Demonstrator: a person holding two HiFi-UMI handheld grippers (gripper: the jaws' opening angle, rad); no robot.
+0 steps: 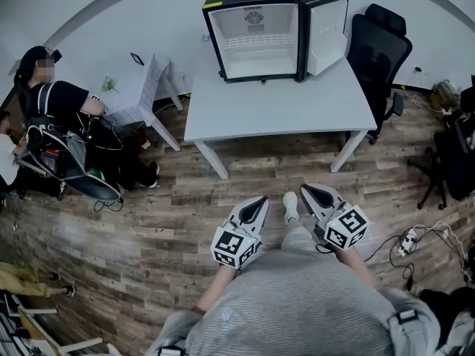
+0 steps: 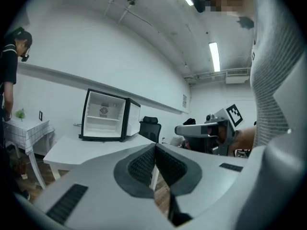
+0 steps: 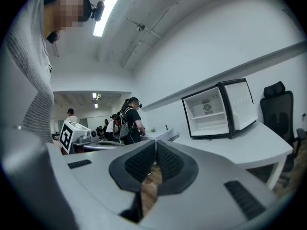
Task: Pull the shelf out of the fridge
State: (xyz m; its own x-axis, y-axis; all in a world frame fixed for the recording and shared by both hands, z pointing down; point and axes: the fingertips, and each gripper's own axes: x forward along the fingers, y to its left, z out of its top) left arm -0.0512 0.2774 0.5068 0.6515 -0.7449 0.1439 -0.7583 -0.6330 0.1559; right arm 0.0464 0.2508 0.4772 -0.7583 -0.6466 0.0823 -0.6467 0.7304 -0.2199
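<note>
Inside the small black fridge (image 1: 252, 32), about halfway up its white-lined cavity, the thin white shelf (image 1: 260, 41) sits level and fully seated, and I can see nothing resting on it. The fridge's white-lined door (image 1: 326, 30) is swung wide to the right. The opening therefore faces the person holding the tools, and the shelf's front edge is open to a straight reach. The fridge stands at the back of a plain white rectangular table (image 1: 282, 113), which leaves bare top in front where a drawn-out shelf could probably be set down.

Both tools are well apart from the fridge, held low near the person's waist, with a stretch of wood-plank floor (image 1: 148, 221) in between. The left gripper (image 1: 260, 201) has its dark ribbed pads pressed together on nothing, and so does the right gripper (image 1: 310, 191). They point forward side by side, which reads as a carrying posture for the walk-up, so the pull has not begun. I judge the next move to be an approach, then parting one pair of pads to take the shelf's front edge. A level, straight draw should keep so thin a panel from binding in its side rails.

A black office chair (image 1: 378, 50) stands beside the open door. To the left, a small side table with a checked cloth (image 1: 137, 87) and a person in black (image 1: 63, 110) are both clear of the path.
</note>
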